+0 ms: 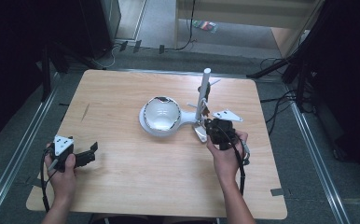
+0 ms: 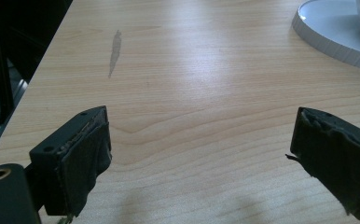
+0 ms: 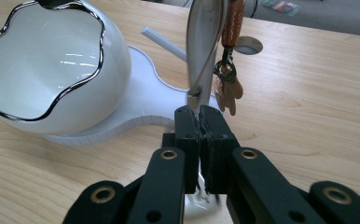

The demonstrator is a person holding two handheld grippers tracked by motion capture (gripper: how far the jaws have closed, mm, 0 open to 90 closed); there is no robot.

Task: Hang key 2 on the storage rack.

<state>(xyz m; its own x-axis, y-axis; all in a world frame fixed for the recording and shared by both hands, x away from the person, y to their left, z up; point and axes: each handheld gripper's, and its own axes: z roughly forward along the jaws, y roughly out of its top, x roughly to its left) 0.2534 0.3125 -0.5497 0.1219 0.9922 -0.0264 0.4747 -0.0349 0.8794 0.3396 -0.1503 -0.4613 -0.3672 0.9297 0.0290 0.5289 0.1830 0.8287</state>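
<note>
My right hand-held gripper (image 3: 200, 122) is clamped shut at the foot of the stand's post (image 3: 204, 46), beside the white bowl (image 3: 52, 70) on the tabletop (image 1: 122, 186). Left hand-held gripper (image 2: 201, 154) rests wide, empty. Risk: pulling sideways tips the stand, dropping the hanging keyring (image 3: 227, 79).

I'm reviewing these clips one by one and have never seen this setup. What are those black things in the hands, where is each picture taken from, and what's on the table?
A person holds a two-jaw tool in each hand. One camera looks down from above; the other two ride on the tools, looking along their jaws. On the wooden table stands a white bowl on a white base, with an upright stand where a spoon and a small charm hang. The left gripper rests open near the table's edge. The right gripper is shut at the spoon's lower end, apparently pinching it.
</note>
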